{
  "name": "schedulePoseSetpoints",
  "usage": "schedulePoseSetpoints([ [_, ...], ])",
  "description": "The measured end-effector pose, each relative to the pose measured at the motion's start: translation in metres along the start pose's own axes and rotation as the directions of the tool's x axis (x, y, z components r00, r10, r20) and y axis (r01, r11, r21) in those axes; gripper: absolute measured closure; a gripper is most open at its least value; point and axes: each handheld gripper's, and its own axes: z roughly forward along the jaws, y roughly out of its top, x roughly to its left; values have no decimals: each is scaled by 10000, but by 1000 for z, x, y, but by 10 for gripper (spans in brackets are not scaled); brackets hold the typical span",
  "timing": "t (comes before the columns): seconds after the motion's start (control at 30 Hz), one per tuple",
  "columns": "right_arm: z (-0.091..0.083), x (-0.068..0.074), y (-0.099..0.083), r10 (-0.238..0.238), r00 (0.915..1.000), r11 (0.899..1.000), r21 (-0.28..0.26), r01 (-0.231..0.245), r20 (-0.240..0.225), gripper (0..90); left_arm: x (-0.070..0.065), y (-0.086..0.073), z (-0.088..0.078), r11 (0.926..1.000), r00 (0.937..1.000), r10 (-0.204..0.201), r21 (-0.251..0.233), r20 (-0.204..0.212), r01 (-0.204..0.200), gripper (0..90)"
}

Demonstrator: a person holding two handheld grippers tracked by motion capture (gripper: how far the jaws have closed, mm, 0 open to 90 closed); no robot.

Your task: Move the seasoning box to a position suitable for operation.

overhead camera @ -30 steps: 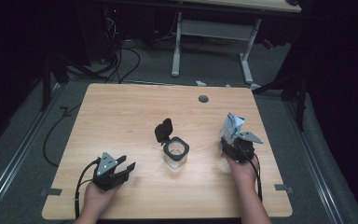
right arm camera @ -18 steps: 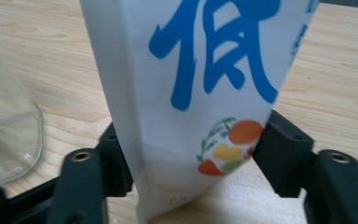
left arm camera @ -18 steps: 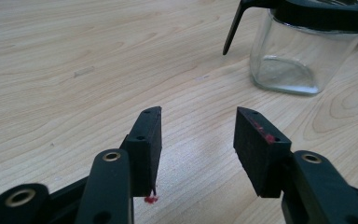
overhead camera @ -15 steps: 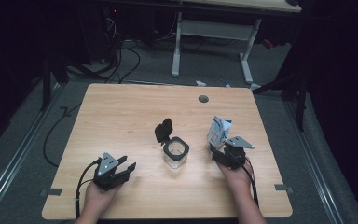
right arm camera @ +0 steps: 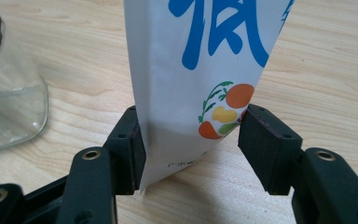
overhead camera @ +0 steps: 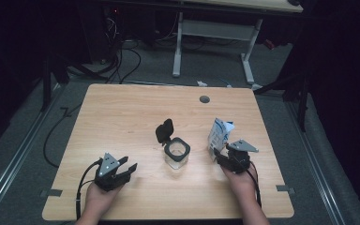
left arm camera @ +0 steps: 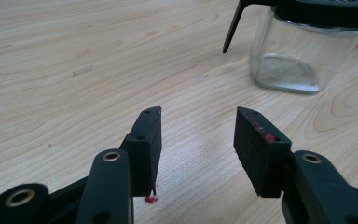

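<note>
A light wooden table (overhead camera: 122, 117) with a round cable hole (overhead camera: 204, 99) is set on grey carpet (overhead camera: 23, 154) in a dim room. Behind it, the white legs of a second desk (overhead camera: 213, 42) are seen, with black cables (overhead camera: 122, 61) trailed across the floor (the far background is lost in darkness).

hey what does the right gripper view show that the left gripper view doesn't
Right gripper view: a white pouch with blue characters and a small fruit print stands between the right gripper jaws, both pads against its sides. Earlier frames show those jaws have just been closing.

Left gripper view: the left gripper jaws stand apart over bare wood, a red speck on one pad, and the jar's raised black lid is in sight.

Both: the wooden table and the clear glass jar, off to one side.
</note>
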Motion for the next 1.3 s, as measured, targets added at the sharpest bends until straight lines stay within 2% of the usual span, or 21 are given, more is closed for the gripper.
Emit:
schedulePoseSetpoints([
  [0.1,0,-2,3,-79,9999,9999,75,78,65,433,1,0,-1,10000,10000,-28,11,16,28,521],
  [0.2,-2,-2,3,119,9998,9999,-13,-119,129,424,1,0,-1,10000,10000,-41,-28,-3,41,520],
  [0.4,-10,1,1,207,9992,9995,-263,-198,354,432,0,0,-1,10000,10000,1,-2,28,-1,520],
  [0.6,-18,5,3,80,9998,9979,-647,-67,205,552,0,0,-1,10000,10000,-64,-35,31,64,520],
  [0.83,-17,8,7,-79,9994,9980,-618,99,322,622,0,0,-2,10000,10000,-69,-50,10,69,519],
  [1.1,-18,9,10,-309,9978,9982,-498,338,585,807,1,0,-2,9999,9999,-114,-61,5,114,519],
  [1.3,-18,4,9,-495,9978,9976,-470,516,442,869,1,0,-1,10000,10000,-86,-35,-4,86,519],
])
